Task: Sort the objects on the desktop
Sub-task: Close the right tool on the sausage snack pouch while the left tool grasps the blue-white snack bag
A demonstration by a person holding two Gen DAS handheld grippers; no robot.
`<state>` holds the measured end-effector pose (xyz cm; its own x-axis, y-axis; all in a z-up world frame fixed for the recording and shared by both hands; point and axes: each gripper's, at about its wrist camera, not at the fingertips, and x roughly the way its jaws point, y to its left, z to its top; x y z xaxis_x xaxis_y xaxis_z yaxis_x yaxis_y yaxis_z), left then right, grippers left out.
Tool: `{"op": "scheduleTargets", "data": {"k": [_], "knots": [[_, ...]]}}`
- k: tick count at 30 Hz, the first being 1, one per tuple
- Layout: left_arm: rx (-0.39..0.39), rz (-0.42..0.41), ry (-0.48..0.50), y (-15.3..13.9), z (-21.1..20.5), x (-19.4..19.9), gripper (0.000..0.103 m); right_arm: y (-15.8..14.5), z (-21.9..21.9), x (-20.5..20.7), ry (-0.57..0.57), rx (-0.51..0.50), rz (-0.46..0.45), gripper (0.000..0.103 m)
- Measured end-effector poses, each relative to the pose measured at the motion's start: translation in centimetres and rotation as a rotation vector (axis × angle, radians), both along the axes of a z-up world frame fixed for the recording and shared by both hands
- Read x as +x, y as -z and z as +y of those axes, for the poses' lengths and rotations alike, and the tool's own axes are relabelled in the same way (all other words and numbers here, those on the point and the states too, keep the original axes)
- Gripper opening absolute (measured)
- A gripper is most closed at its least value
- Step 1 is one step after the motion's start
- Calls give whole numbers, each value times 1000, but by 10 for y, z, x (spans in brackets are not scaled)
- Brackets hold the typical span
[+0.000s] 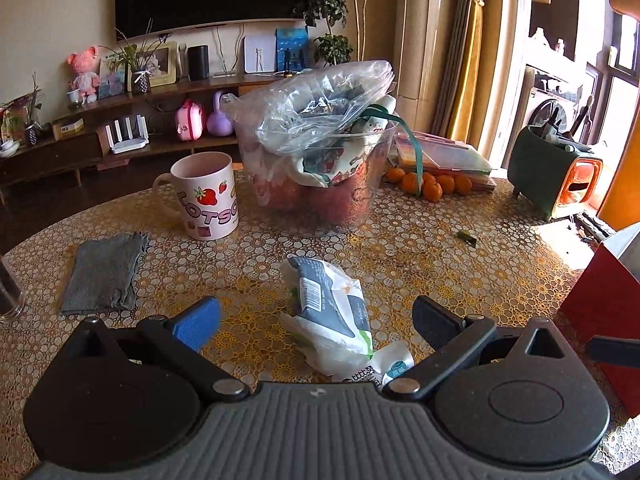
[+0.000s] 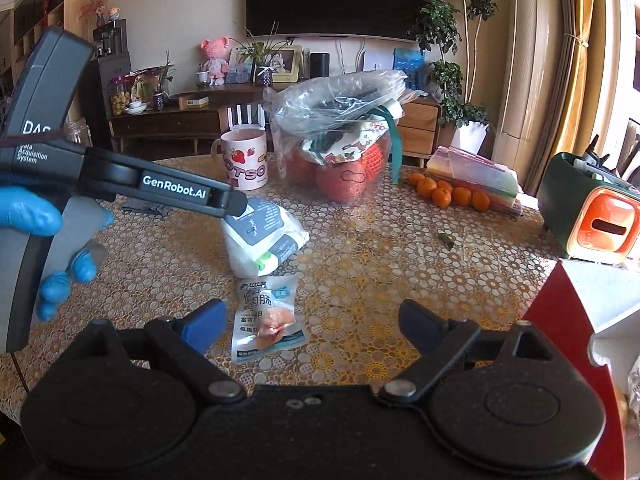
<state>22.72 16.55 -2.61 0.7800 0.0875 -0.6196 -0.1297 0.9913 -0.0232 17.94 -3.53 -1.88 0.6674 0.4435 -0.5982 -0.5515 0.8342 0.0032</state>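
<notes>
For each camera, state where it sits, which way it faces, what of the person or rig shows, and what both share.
Left wrist: on the left gripper, facing across the table; open jaws flank a grey-white packet.
Right wrist: on the right gripper, open, same heading; shows the left gripper and gloved hand.
Shared: mug, fruit tub, oranges.

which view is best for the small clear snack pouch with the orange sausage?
Right wrist view: the small clear snack pouch lies flat and fully visible on the patterned tablecloth. In the left wrist view only a corner of it shows, behind the white-and-grey wipes pack and the hand-held gripper's linkage.
</notes>
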Motion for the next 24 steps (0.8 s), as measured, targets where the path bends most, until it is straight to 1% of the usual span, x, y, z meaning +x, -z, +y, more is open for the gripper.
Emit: {"op": "scheduleTargets", "data": {"k": [5, 9, 15, 21, 24], "knots": [[-5, 25, -19, 11, 7, 19, 103, 16, 19, 11, -38, -14, 9, 93], [10, 44, -15, 21, 7, 33, 103, 32, 38, 20, -78, -41, 4, 93], [-2, 79, -16, 36, 8, 51, 103, 57, 62, 33, -122, -81, 14, 93], [-9, 102, -9, 48, 7, 67, 103, 75, 72, 46, -145, -106, 39, 93], [-8, 112, -8, 53, 6, 73, 103, 82, 76, 52, -161, -130, 37, 92]]}}
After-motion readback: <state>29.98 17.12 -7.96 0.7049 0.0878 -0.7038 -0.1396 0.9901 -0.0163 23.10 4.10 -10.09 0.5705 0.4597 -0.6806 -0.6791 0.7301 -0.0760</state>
